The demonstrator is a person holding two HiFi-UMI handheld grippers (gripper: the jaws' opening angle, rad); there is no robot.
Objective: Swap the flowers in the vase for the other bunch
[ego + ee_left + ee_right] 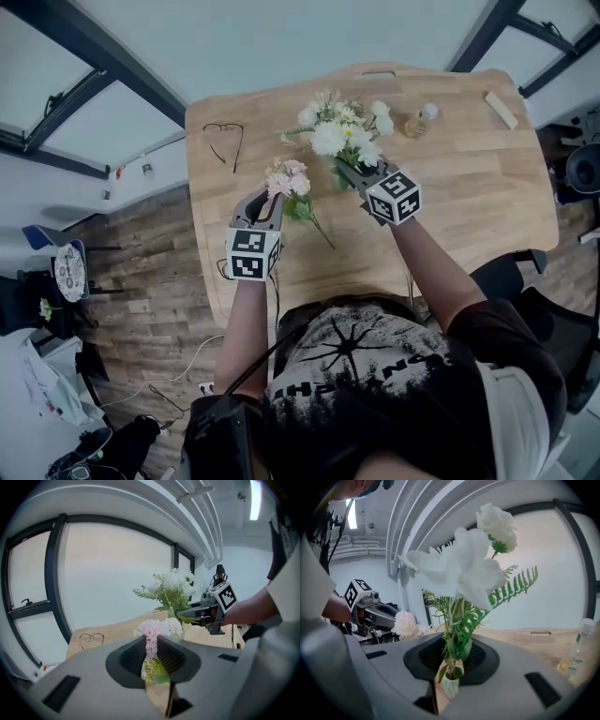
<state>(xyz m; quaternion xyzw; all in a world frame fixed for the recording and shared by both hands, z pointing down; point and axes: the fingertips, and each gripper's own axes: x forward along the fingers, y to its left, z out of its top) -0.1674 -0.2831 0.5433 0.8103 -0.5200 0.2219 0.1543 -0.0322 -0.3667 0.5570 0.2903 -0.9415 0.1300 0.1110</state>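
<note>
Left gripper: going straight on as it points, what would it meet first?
Probably the white bunch held by the right gripper, just beyond its own pink flowers; depth is unclear.

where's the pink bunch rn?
Head view, left of centre: the pink bunch is clamped in the left gripper over the table, just left of the white bunch in the right gripper.
</note>
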